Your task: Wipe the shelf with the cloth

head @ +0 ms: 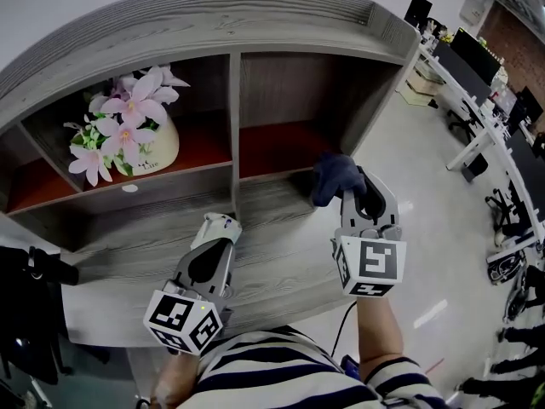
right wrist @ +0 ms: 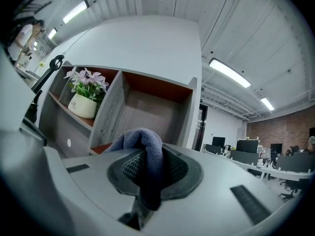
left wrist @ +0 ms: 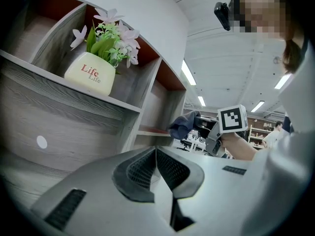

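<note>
The right gripper (head: 351,196) has its jaws clamped on a dark blue cloth (right wrist: 143,149), pinched by a fold so that a loose bunch sticks out ahead of the tips, which gives a soft pad to push along the wood. That bunch sits at the front lip of the right-hand compartment (head: 285,143) of the grey wooden shelf (head: 272,237); whether it is pressing on the board or just off it I cannot tell. It looks to me like the start of a stroke on that side, which stands empty. The left gripper (left wrist: 156,167) hangs lower, over the broad front ledge, jaws closed together with nothing between them, apparently kept out of the way. The flower pot (head: 157,147) stands in the left compartment beyond the divider, so it should not get knocked while wiping stays on the right
</note>
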Demonstrator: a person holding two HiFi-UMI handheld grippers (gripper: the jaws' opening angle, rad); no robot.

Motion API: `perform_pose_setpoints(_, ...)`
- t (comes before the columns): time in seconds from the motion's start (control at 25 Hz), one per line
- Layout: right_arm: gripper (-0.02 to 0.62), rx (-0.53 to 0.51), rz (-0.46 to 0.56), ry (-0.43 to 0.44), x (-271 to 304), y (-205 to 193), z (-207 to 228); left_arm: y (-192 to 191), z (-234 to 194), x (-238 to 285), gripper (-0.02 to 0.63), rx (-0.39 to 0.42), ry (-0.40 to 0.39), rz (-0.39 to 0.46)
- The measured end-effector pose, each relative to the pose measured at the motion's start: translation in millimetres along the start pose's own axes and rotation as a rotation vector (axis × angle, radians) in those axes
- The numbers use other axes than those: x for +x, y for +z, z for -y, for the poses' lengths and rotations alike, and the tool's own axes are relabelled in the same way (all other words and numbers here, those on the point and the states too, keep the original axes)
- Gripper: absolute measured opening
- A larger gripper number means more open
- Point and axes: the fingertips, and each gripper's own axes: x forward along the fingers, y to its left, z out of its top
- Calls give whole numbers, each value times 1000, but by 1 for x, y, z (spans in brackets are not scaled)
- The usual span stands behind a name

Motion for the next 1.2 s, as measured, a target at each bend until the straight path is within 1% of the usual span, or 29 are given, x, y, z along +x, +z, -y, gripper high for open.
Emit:
perform_pose_setpoints(0.28,54,59,-23,29,-18,-21,-18,2,-4,0,21,-5,14,6)
perform_pose_setpoints(0.76,54,182,-123,54,-34,-69,-36,-3,-9,0,21,-17,32,-3)
perform_pose_setpoints(1.0,54,245,-180,87,-41,-94,-49,-5,-13,-1,21,-14,45,-10)
perform_pose_setpoints(1.2,54,282,-215,118,-45,-108,-61,-6,-15,-1,21,-18,51,-14)
